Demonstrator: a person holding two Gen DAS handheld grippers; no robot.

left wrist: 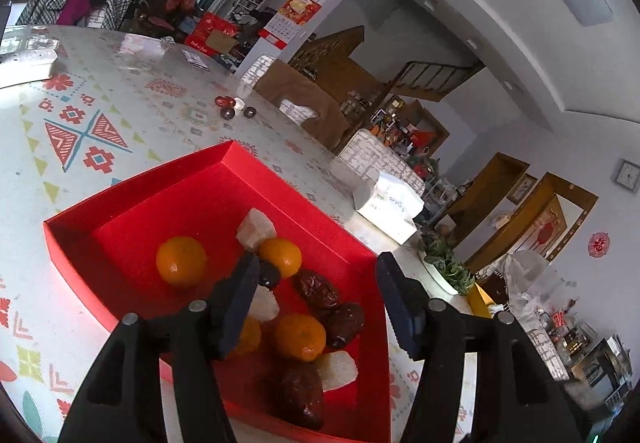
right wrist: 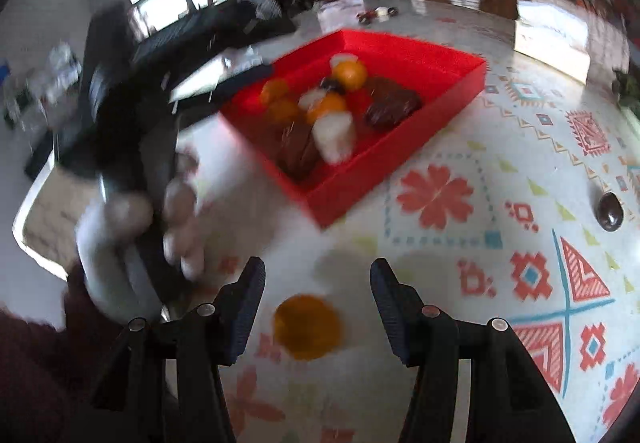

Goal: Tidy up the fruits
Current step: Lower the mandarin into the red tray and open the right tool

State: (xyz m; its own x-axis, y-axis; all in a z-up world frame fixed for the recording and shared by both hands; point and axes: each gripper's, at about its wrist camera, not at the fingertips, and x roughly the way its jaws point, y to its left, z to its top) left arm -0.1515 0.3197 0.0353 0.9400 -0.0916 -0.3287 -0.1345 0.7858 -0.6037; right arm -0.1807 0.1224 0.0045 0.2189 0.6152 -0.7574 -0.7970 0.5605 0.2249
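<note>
A red box point(left wrist: 132, 199) on the patterned table holds several oranges point(left wrist: 181, 261), dark dates point(left wrist: 318, 289) and white pieces point(left wrist: 256, 229). My left gripper point(left wrist: 316, 279) is open and empty above the box's near part. In the blurred right wrist view the same box point(right wrist: 440, 55) lies ahead. My right gripper point(right wrist: 318, 273) is open, with a loose orange point(right wrist: 307, 325) on the table between its fingers. A dark date point(right wrist: 610, 211) lies alone on the table at right. The left hand and its gripper point(right wrist: 120, 179) show at left.
Small dark and red items point(left wrist: 230, 107) sit further back on the table. A white box point(left wrist: 390, 205) stands at the table's right edge, beside a potted plant point(left wrist: 446, 263). A cluttered room lies beyond.
</note>
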